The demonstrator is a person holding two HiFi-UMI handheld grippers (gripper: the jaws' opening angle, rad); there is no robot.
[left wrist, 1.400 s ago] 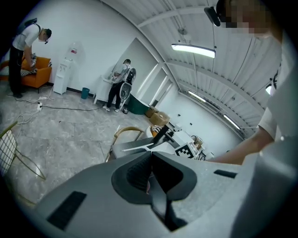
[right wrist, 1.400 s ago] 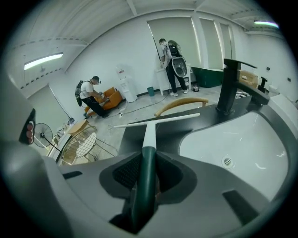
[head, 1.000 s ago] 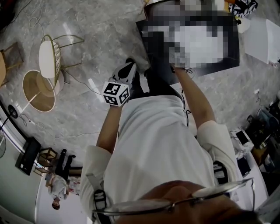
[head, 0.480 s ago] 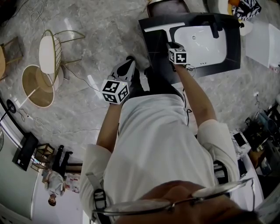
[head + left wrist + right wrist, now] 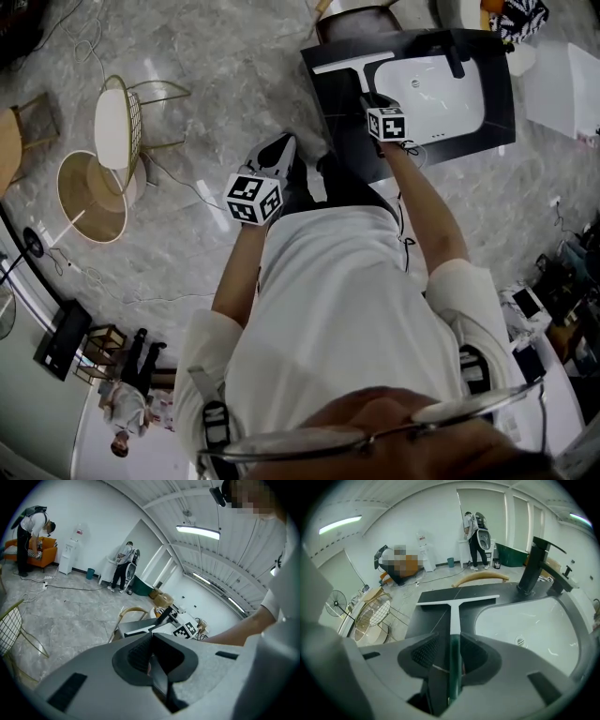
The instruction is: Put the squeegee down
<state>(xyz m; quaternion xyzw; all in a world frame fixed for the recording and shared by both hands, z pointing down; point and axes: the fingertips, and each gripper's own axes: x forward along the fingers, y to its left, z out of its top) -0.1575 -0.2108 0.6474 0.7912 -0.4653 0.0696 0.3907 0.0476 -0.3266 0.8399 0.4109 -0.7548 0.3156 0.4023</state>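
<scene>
Jaws of the right gripper (image 5: 451, 640) are opening round the squeegee (image 5: 455, 615).

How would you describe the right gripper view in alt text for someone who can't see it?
A squeegee rests on a dark counter, its handle between the right gripper's opening jaws and its blade across the far end. A white sink with a black tap sits to the right. Far behind, a person stands by the wall.
</scene>
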